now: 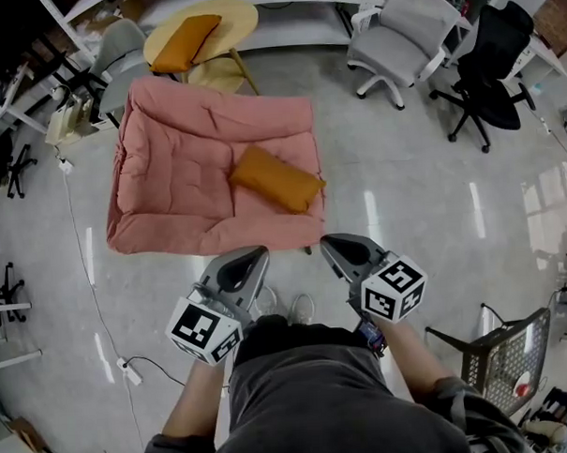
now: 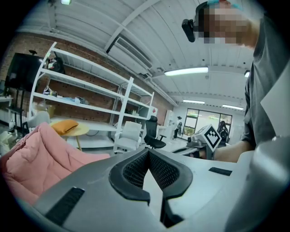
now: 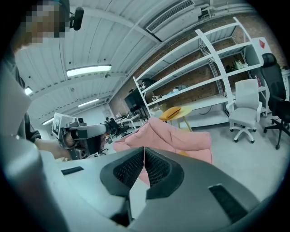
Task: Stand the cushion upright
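While the person is standing just short of the pink sofa [image 1: 182,169], the orange cushion [image 1: 276,179] is lying flat and slantwise on its seat, toward the front right corner; the left gripper [image 1: 255,258] and right gripper [image 1: 333,247] are hanging well short of it, fingers [image 2: 135,171] pressed together on nothing; it is looking light, plump and yielding, so a pinch at mid-panel is likely only going to bunch fabric; taking the opposite short ends at the seams, one per gripper, is looking the surer hold for tipping it upright.
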`<state>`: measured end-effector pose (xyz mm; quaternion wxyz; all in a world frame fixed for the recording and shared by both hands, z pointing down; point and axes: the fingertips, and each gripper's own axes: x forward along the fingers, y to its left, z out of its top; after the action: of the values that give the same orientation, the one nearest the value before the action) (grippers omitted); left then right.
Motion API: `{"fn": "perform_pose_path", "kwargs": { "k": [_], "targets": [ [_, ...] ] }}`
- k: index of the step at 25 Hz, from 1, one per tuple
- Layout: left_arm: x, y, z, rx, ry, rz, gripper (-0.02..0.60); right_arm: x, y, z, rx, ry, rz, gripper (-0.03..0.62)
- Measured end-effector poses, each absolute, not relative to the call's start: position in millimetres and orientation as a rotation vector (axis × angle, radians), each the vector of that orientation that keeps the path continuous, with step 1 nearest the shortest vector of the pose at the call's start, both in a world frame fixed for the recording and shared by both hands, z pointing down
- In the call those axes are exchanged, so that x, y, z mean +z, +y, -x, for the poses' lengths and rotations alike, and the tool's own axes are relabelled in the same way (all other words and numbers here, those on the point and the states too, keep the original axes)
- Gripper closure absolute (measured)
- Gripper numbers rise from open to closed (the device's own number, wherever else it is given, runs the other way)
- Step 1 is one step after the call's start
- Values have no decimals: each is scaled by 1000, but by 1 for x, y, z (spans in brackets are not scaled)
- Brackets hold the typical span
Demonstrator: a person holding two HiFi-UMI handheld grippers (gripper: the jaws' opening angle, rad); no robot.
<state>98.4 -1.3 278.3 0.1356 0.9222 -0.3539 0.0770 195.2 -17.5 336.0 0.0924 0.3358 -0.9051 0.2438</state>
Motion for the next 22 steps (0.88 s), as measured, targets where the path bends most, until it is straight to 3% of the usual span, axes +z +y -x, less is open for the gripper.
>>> {"fn": "perform_pose_path", "kwargs": {
  "k": [12,22],
  "targets": [
    [345,-104,-83,281,-925,-2604,571,408,-113,-189,835,-2576,-1080,577],
    [456,-187,-64,389,-775,-2564,571,567,-196,-200,964,-2366,-1302,577]
  ]
}}
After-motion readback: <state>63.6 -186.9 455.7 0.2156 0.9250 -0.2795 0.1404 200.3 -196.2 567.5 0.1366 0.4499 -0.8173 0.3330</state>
